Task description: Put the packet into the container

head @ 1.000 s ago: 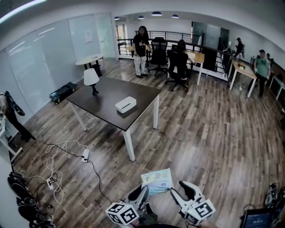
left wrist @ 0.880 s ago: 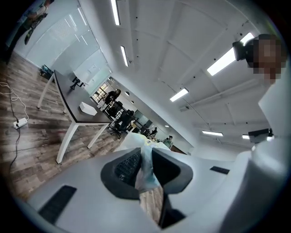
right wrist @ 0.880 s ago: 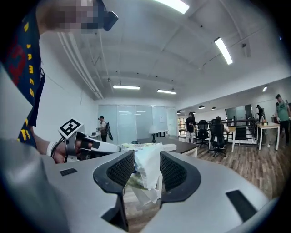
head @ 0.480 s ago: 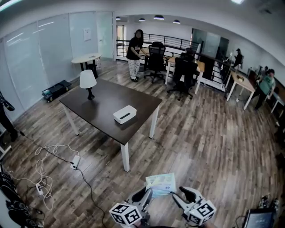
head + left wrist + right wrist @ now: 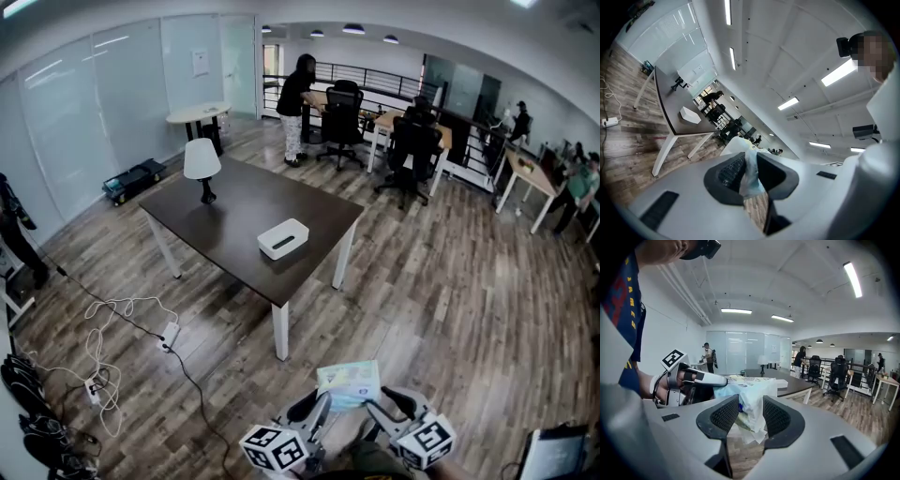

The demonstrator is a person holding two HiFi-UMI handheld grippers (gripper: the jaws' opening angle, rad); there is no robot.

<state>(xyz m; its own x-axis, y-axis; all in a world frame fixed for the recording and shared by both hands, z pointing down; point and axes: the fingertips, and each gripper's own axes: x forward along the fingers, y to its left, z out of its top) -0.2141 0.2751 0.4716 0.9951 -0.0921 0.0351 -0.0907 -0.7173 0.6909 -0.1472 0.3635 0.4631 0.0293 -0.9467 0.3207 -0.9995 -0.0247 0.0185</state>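
A pale blue-and-white packet (image 5: 349, 383) hangs low in the head view, held from both sides. My left gripper (image 5: 322, 405) is shut on its left edge and my right gripper (image 5: 374, 407) is shut on its right edge. In the left gripper view the packet's thin edge (image 5: 749, 174) is pinched between the dark pads. The right gripper view shows the crumpled packet (image 5: 752, 399) clamped between its pads, with the left gripper (image 5: 696, 378) just beyond. The white open-top container (image 5: 283, 238) sits on the dark table (image 5: 234, 211), well ahead of both grippers.
A white lamp (image 5: 202, 163) stands at the table's far left. Cables and a power strip (image 5: 169, 334) lie on the wood floor to the left. Office chairs (image 5: 342, 122), desks and several people are at the back of the room.
The view has shifted, and the table and container now sit slightly further right in it. Both grippers keep their hold on the packet.
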